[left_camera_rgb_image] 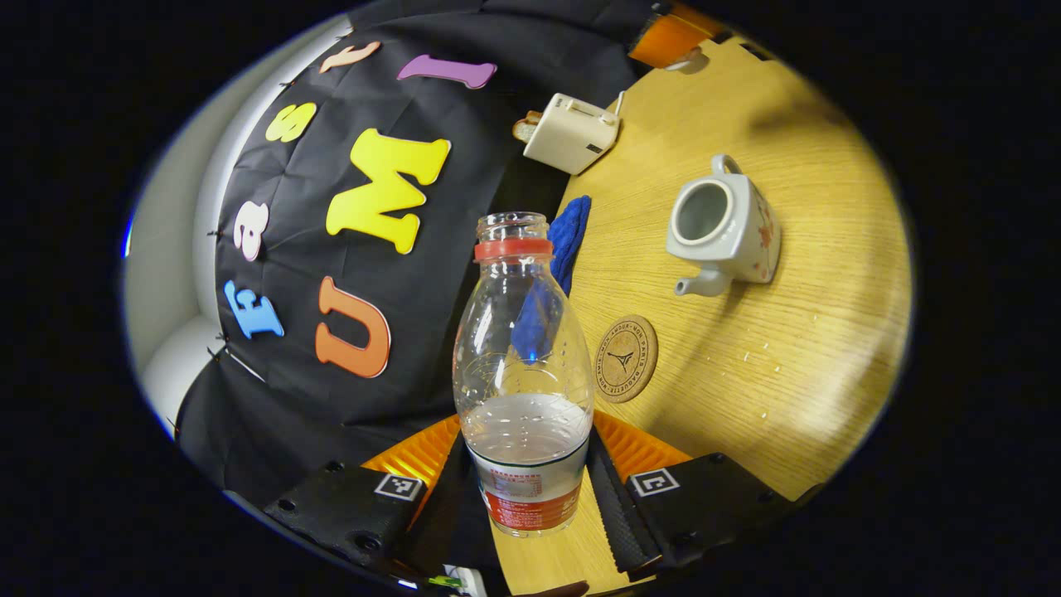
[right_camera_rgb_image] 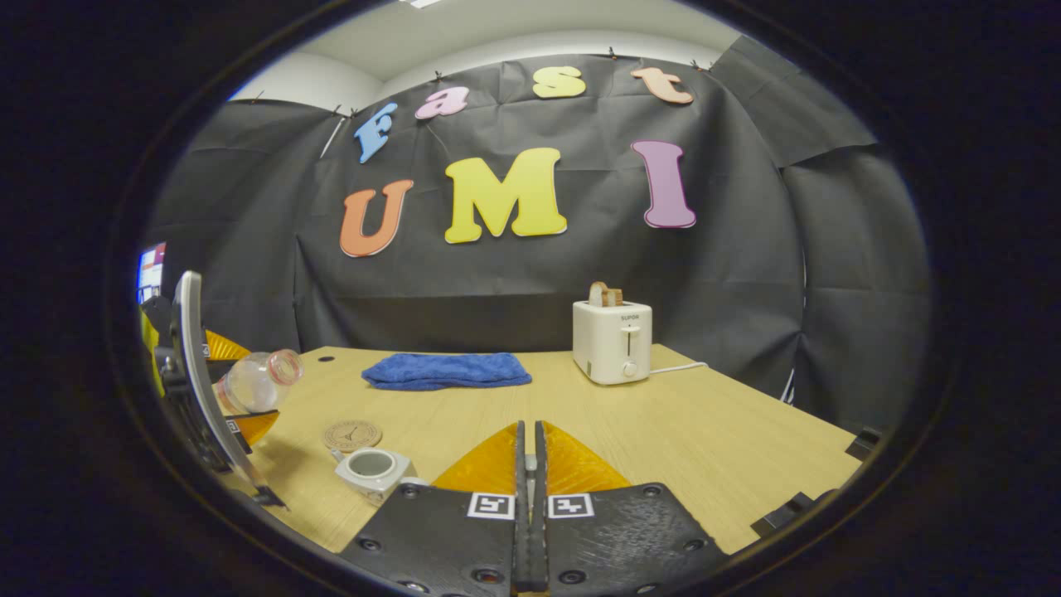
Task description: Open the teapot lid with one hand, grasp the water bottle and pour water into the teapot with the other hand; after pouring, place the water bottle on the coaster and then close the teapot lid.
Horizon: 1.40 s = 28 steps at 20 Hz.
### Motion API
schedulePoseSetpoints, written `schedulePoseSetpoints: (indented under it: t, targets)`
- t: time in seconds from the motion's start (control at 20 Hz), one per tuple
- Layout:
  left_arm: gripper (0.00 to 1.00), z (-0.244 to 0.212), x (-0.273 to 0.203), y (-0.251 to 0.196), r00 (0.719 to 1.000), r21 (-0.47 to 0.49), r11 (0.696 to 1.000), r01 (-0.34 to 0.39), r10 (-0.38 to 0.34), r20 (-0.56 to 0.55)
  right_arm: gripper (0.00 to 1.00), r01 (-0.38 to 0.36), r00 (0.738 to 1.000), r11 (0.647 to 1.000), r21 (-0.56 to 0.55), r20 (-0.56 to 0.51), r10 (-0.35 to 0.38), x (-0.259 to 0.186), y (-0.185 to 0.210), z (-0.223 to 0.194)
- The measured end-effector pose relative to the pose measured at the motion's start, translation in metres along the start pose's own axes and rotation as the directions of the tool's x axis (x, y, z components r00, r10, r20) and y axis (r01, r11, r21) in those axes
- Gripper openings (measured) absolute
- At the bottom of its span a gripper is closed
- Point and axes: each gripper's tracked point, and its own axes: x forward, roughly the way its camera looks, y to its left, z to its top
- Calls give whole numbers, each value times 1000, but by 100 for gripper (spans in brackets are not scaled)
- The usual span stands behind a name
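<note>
My left gripper [left_camera_rgb_image: 527,452] is shut on a clear, uncapped water bottle [left_camera_rgb_image: 524,356] with a red neck ring, water filling its lower part. The white teapot [left_camera_rgb_image: 723,228] stands open on the wooden table, its spout toward the round cork coaster [left_camera_rgb_image: 626,358] between it and the bottle. In the right gripper view the bottle [right_camera_rgb_image: 259,380] hangs tilted at the far left, above the coaster [right_camera_rgb_image: 351,434] and the open teapot [right_camera_rgb_image: 370,467]. My right gripper [right_camera_rgb_image: 528,439] is raised over the table with its jaws pressed together; anything beneath them is hidden.
A white toaster [right_camera_rgb_image: 612,340] with a slice of bread stands at the back of the table [right_camera_rgb_image: 746,448], its cord trailing right. A folded blue cloth [right_camera_rgb_image: 448,371] lies to its left. Black cloth walls close the booth behind.
</note>
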Motion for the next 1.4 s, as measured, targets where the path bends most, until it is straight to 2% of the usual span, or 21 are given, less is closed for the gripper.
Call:
schedulePoseSetpoints:
  t: [0.15, 0.35, 0.55, 0.8, 0.95, 1.4]
  targets:
    - [75, 3, 0, -1, 1000, 128, 992, 20, -18, -10, 0, 10, 1000, 1000, -12, -8, -10, 2, -3, -3]
    - [76, 1, 1, -2, 998, 256, 966, 45, -31, -59, 0, 15, 1000, 1000, 4, -2, -15, 3, -8, -1]
    - [76, 4, -7, 1, 996, 407, 911, 60, -24, -91, 0, 18, 1000, 999, 29, -7, -18, 4, -12, -1]
    - [76, 3, -8, -1, 987, 488, 868, 96, -19, -160, 0, 21, 1000, 999, 30, -5, -21, 3, -13, 1]
    - [76, 9, -9, -6, 985, 542, 833, 112, -22, -170, 0, 25, 1000, 999, 31, -7, -24, 1, -15, -1]
    - [75, 37, -9, -4, 980, 628, 765, 147, -24, -200, 0, 37, 999, 995, 90, -40, -33, -1, -34, -3]
